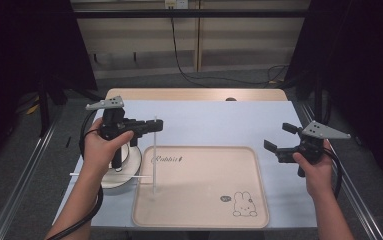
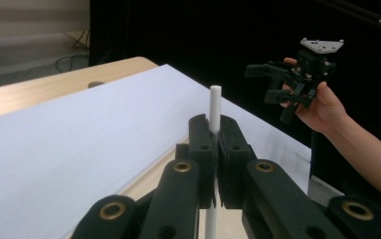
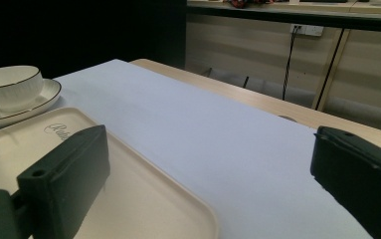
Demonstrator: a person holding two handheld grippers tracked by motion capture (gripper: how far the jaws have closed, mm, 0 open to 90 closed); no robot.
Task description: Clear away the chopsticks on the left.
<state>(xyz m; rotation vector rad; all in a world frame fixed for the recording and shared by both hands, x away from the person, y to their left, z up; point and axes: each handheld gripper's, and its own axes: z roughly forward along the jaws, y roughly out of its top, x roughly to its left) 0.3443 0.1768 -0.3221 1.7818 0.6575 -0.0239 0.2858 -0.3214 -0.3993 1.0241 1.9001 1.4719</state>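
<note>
Two grippers: left gripper (image 1: 155,125) clamps a white stick (image 1: 155,155) upright over the beige tray (image 1: 259,200); right gripper (image 1: 278,139) hangs wide apart, holding nothing, beside the tray.

The tray (image 1: 259,200) is smooth, matt cream plastic with printed black artwork. Left of the tray, the bowl (image 3: 9,84) and saucer (image 3: 48,97) look like glossy white ceramic with dark rims. The stick (image 2: 215,107) above the tray's left edge is smooth, matt white, apparently plastic. The left gripper (image 2: 215,130) is matt black plastic with brass-coloured pivot bushings. The table cover (image 1: 209,120) beneath the tray is matt pale blue; the table edge (image 1: 194,94) behind looks like wood.
</note>
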